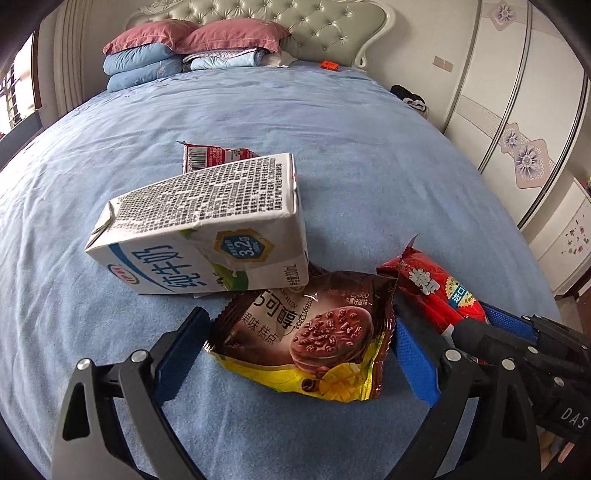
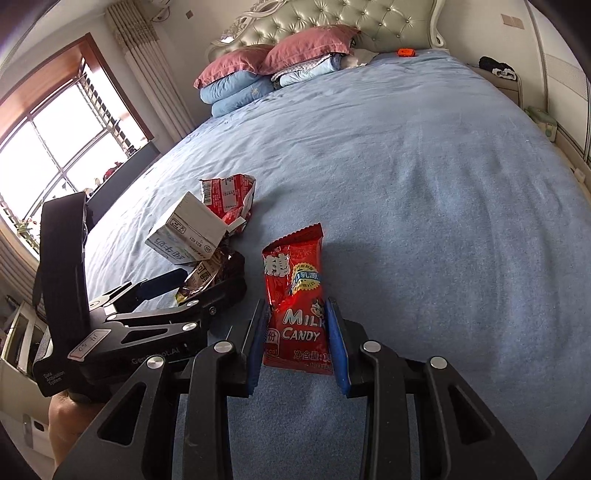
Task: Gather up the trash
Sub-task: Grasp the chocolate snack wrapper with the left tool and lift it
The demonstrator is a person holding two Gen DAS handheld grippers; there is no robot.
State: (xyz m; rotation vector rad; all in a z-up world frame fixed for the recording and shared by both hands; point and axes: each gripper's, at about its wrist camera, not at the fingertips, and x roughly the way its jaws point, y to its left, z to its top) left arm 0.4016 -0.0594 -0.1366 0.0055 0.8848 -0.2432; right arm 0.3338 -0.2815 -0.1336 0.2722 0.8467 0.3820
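Trash lies on the blue bed [image 1: 369, 155]. A brown cake wrapper [image 1: 314, 332] lies between the wide-apart fingers of my left gripper [image 1: 295, 325], which is open around it. A white milk carton [image 1: 207, 229] leans just behind it, with a crumpled red wrapper [image 1: 210, 155] further back. My right gripper [image 2: 297, 314] has its blue pads against both sides of a red milk candy bag [image 2: 295, 302], shut on it. The candy bag also shows in the left wrist view [image 1: 432, 291], with the right gripper [image 1: 491, 325] on it. The left gripper [image 2: 207, 280], carton [image 2: 188, 229] and red wrapper [image 2: 229, 195] show in the right wrist view.
Pink and blue pillows [image 1: 155, 55] and folded bedding are stacked at the tufted headboard [image 1: 295, 22]. A small orange object [image 1: 328, 65] lies near the head of the bed. Wardrobe doors [image 1: 517, 92] stand on the right, a window [image 2: 55, 147] on the left.
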